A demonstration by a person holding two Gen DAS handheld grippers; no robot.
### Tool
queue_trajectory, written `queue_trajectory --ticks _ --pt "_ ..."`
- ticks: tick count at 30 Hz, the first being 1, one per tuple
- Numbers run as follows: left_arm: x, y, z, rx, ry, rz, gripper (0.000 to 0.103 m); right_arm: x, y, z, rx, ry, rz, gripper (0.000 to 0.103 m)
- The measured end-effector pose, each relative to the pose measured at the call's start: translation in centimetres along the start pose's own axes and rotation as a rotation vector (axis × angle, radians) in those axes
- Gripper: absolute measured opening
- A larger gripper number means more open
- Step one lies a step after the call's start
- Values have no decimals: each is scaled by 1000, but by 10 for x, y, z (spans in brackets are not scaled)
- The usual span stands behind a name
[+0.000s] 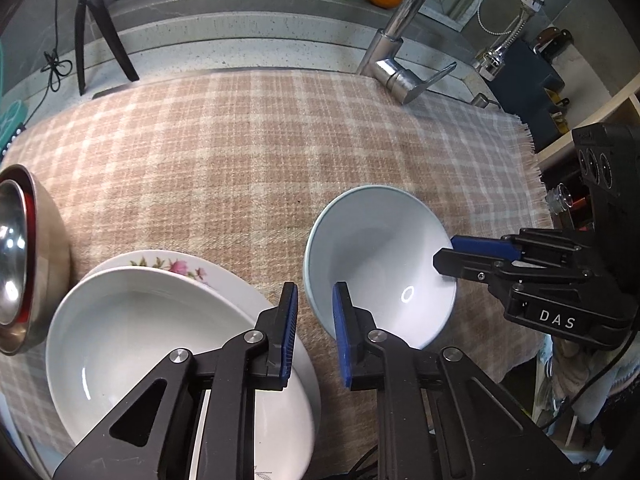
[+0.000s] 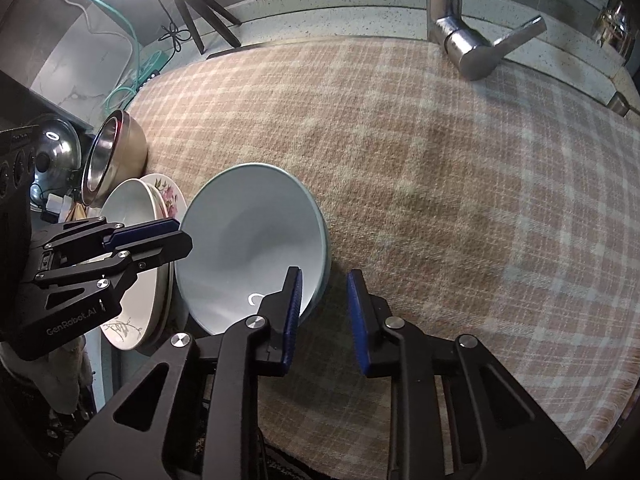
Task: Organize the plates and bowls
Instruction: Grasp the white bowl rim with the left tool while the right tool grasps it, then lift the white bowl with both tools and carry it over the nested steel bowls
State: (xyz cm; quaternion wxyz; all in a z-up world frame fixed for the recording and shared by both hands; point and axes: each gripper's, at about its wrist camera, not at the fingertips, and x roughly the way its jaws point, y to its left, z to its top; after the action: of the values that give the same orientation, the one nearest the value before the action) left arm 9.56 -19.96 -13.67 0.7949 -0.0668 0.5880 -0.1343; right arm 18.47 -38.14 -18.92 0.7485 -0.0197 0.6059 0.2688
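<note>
The pale blue bowl (image 1: 380, 264) sits tilted on the plaid cloth (image 1: 240, 152) that covers the surface. The right gripper (image 2: 324, 312) has its jaws open astride the bowl's rim: the left finger (image 2: 294, 304) lies inside the bowl and the other is outside over the cloth, with a gap showing, so nothing is clamped. The left gripper (image 1: 316, 334) has its jaws open too, gripping nothing; the bowl's near rim lies just ahead of its tips. To the left of those jaws a white deep plate (image 1: 160, 340) rests on a floral plate (image 1: 180, 266), and further left a steel bowl (image 1: 24, 256) stands on its side. Beyond the cloth, far ahead of both grippers, stand a chrome tap (image 1: 400, 68) and a small black tripod (image 1: 96, 28).
</note>
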Motion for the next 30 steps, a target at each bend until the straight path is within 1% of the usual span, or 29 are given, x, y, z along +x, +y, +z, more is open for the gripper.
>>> queue_trajectory --ticks 4,8,15,22,30 --pt "6 -1 0 -5 17 -7 11 4 -4 0 23 10 30 16" --pt "10 -2 1 -4 27 -8 11 4 -5 0 31 12 40 12" --pt "8 -2 1 0 25 -11 11 0 -1 3 32 3 19 11" --pt "-6 -1 3 -1 -11 -26 11 -12 9 11 18 -23 2 11" --pt "-34 12 6 -14 -71 -21 11 -29 37 29 -33 -63 1 11"
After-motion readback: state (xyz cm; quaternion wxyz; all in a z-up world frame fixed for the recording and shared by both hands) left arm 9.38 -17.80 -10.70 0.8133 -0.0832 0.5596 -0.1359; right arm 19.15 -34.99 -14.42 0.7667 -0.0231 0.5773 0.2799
